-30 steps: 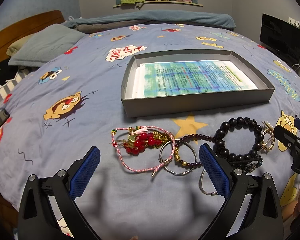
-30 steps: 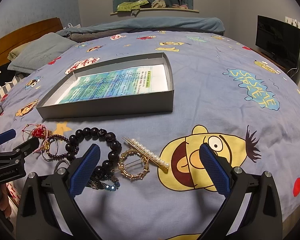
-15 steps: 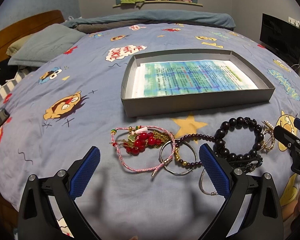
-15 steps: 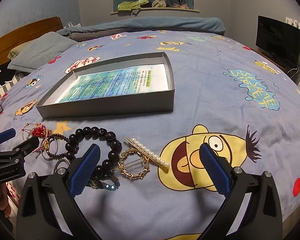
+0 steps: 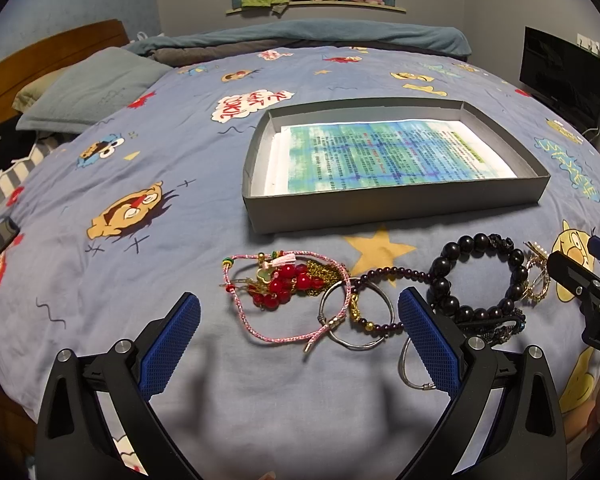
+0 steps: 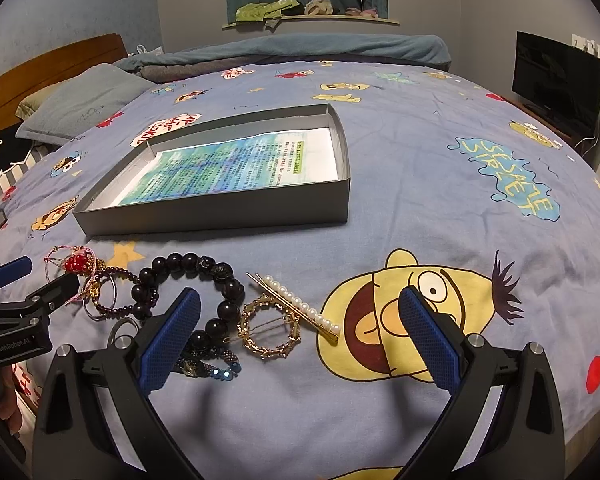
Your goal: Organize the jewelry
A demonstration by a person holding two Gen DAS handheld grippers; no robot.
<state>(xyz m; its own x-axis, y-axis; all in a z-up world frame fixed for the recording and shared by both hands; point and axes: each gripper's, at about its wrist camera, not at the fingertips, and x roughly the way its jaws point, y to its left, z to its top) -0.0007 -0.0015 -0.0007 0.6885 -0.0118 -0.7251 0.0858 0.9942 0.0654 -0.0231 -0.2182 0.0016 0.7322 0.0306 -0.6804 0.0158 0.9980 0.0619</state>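
Note:
Jewelry lies on the blue cartoon bedspread in front of a shallow grey box (image 5: 396, 208) lined with printed paper. In the left wrist view: a pink cord bracelet with red beads (image 5: 278, 288), a silver bangle (image 5: 356, 316), a small dark bead bracelet (image 5: 392, 276), a big black bead bracelet (image 5: 476, 276). My left gripper (image 5: 298, 334) is open and empty just before them. In the right wrist view: the black bead bracelet (image 6: 192, 280), a gold ring brooch (image 6: 269, 330), a pearl hairpin (image 6: 300, 306). My right gripper (image 6: 298, 334) is open and empty near the brooch.
The grey box also shows in the right wrist view (image 6: 220, 212). A grey pillow (image 5: 92, 88) and wooden headboard (image 5: 40, 60) are at far left, folded blankets (image 5: 300, 40) at the back, a dark TV (image 5: 562, 76) at right.
Both views have shifted very slightly; the jewelry and box lie as before. Both grippers stay open.

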